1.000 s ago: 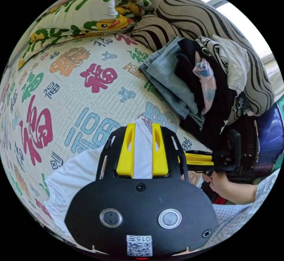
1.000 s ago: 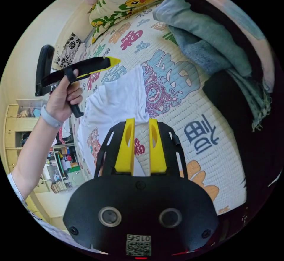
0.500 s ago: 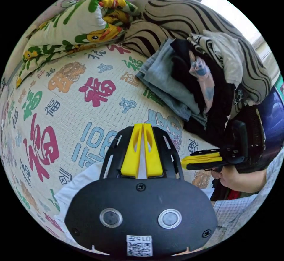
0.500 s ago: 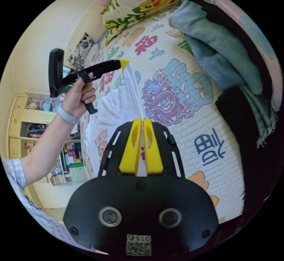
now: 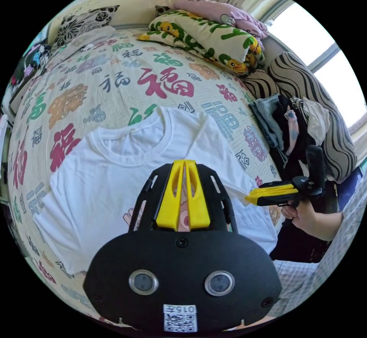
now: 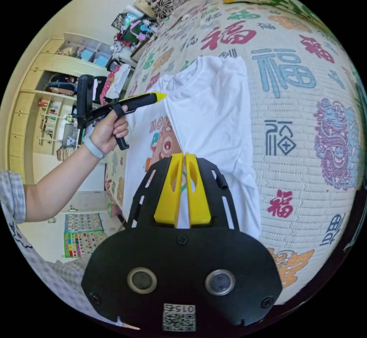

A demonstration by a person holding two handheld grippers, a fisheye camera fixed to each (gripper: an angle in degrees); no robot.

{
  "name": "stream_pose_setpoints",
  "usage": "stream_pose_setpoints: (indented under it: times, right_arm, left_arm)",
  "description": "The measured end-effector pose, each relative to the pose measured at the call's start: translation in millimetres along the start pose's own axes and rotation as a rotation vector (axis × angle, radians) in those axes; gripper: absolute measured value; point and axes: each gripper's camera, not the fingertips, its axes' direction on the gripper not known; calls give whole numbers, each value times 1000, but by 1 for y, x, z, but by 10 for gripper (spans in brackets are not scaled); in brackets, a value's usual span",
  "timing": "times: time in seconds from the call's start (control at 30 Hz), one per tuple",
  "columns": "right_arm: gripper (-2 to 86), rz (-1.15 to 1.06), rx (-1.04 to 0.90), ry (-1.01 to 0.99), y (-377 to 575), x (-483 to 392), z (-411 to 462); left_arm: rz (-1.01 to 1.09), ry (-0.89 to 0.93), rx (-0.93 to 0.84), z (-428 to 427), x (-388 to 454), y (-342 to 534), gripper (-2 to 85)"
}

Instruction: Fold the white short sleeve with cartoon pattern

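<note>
Since one second ago both grippers have lifted the hem, so more of the white T-shirt is now visible. Left gripper has its yellow jaws closed on the shirt's fabric, and right gripper also pinches the fabric with closed jaws. From them the shirt spreads over the printed bed sheet, collar toward the pillows. Folded clothes lie beside it.
</note>
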Motion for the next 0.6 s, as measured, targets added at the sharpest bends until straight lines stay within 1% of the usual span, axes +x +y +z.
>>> stream_pose_setpoints:
  times: [0.07,0.17,0.27,0.33,0.4,0.43,0.5,0.57,0.6]
  right_arm:
    - [1,-16,-84,50,-5,-3,30]
    - [0,-34,-202,54,-10,-1,53]
    - [-2,-60,-176,52,-16,-3,39]
    - [-4,-71,-113,61,-24,-2,24]
    - [-4,-88,-64,116,-35,1,20]
    - [-5,-85,-54,168,-43,6,24]
    - [-5,-38,-86,246,-56,18,38]
    - [-6,-7,-112,300,-62,30,53]
    - [-7,-3,-123,299,-62,32,57]
  left_arm:
    - [-45,-7,-25,8,-8,8,-6]
    - [-118,-32,-101,18,-18,14,-1]
    - [-125,-10,-139,5,-17,7,1]
    - [-83,-31,-63,-20,-6,-3,1]
    - [-49,21,-25,-27,4,-15,2]
    - [-34,67,-34,-22,10,-25,2]
    - [-24,97,-58,-8,18,-40,0]
    - [-16,83,-71,10,25,-51,-3]
    - [3,78,-112,23,29,-57,-4]
